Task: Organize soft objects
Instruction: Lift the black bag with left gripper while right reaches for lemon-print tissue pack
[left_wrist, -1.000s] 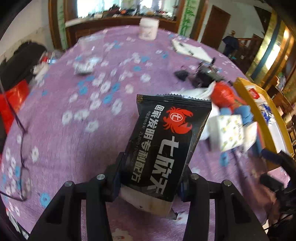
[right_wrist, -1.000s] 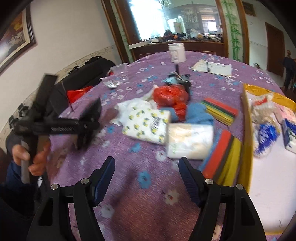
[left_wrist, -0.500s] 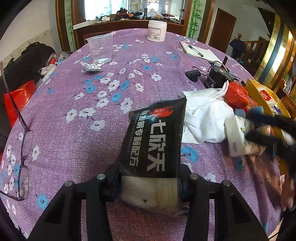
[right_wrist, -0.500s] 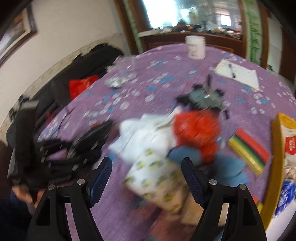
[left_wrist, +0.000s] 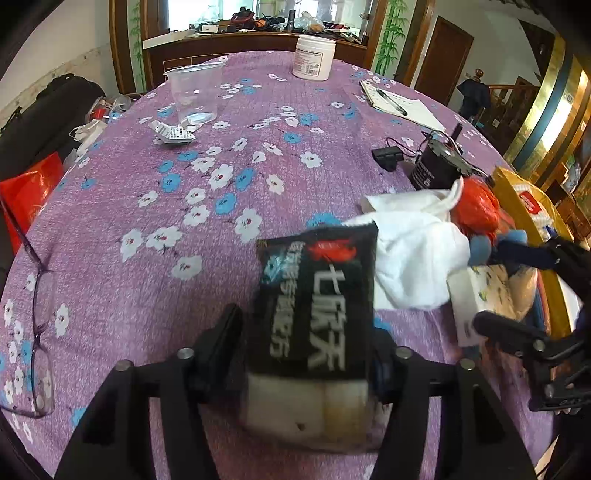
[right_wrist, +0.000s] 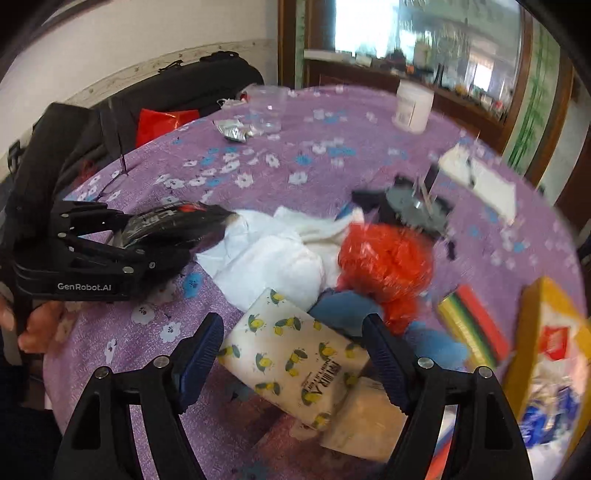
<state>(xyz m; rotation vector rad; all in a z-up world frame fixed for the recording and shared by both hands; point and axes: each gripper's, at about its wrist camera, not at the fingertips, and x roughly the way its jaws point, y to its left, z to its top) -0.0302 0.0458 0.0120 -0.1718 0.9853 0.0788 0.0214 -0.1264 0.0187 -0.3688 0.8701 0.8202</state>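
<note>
My left gripper (left_wrist: 306, 354) is clamped on a black packet (left_wrist: 317, 299), low over the purple tablecloth (left_wrist: 184, 184), with a white cloth (left_wrist: 410, 254) at its two o'clock. My right gripper (right_wrist: 291, 354) gapes wide and empty around a lemon-print tissue pack (right_wrist: 291, 354), with the red bag (right_wrist: 384, 254) at one o'clock.

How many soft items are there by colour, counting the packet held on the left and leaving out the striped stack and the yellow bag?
Black: 1, black packet
White: 1, white cloth
Red: 1, red bag
Blue: 1, blue cloth
Lemon print: 1, tissue pack
Pale: 1, plain pack
Total: 6
</note>
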